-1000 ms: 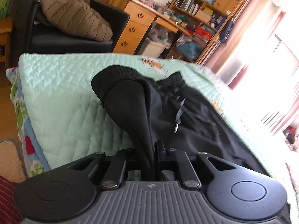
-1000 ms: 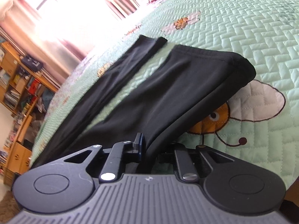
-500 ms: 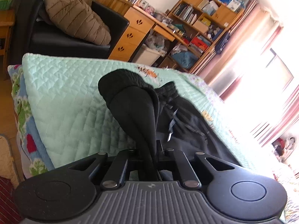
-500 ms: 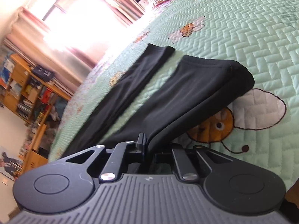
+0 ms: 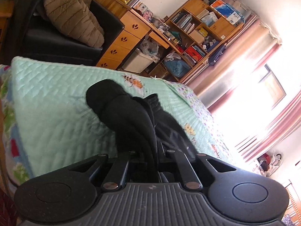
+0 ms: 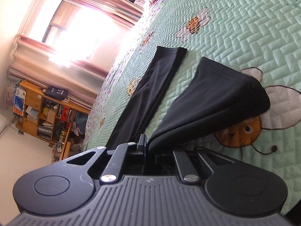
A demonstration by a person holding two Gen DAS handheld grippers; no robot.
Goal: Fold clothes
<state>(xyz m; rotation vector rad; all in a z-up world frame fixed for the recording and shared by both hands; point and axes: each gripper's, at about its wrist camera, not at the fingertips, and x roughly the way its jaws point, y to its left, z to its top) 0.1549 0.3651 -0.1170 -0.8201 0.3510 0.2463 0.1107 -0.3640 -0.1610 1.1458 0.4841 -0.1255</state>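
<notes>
Two hand-held grippers clamped on black trousers over a quilted bed

Two views show one garment spread along a bed (image 6: pixel 244 37) covered by a pale green quilt stitched in a herringbone pattern and decorated with embroidered bees. The black trousers (image 6: pixel 156 86) lie lengthwise on the quilt: in the right wrist view both legs run away from the camera, the left-hand leg lying flat with its hem on the quilt, the right-hand leg lifted at its near end so that it forms a raised fold above a large bee motif (image 6: pixel 239 131). In the left wrist view the waistband end (image 5: pixel 131 113) is bunched and raised off the quilt near the foot of the bed. Behind the bed stand a black armchair (image 5: pixel 56 43) bearing a tan padded jacket (image 5: pixel 73 13), a wooden desk with drawers (image 5: pixel 128 33) and open wooden shelves (image 5: pixel 199 26) beside pink curtains. The left hand-held gripper (image 5: pixel 156 150) has its jaws closed tightly on the bunched waistband fabric. The right hand-held gripper (image 6: pixel 148 146) likewise has its jaws pressed together on the edge of the lifted leg.
</notes>
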